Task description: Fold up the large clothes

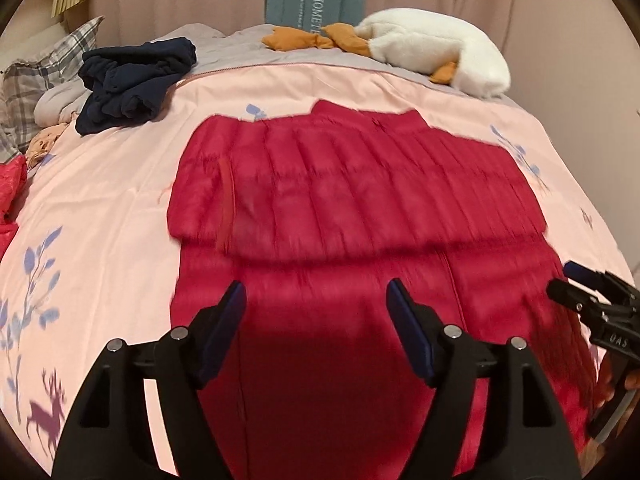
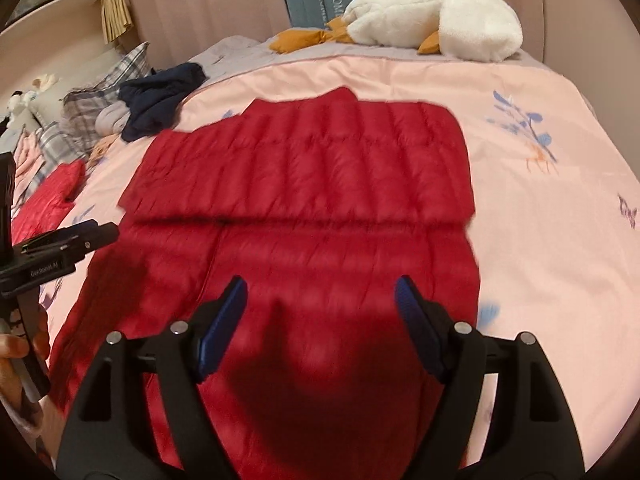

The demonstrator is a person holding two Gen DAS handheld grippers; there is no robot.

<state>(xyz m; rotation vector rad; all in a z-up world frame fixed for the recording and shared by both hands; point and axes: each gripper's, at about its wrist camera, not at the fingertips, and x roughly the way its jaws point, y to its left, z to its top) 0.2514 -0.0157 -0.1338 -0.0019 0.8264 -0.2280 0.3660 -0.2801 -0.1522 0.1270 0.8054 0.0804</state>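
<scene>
A red quilted puffer jacket [image 1: 352,200] lies flat on the pink bedspread [image 1: 108,208], with one layer folded across its far half. It also shows in the right wrist view [image 2: 320,184]. My left gripper [image 1: 316,292] is open and empty, hovering above the jacket's near part. My right gripper [image 2: 320,288] is open and empty too, above the near part further right. The right gripper shows at the right edge of the left wrist view [image 1: 568,276], and the left gripper shows at the left edge of the right wrist view [image 2: 100,230].
A dark navy garment [image 1: 132,84] is piled at the far left beside plaid pillows [image 1: 44,68]. A white plush goose [image 1: 432,52] lies at the bed's far end. Another red item [image 2: 52,196] lies at the left edge. Curtains hang behind.
</scene>
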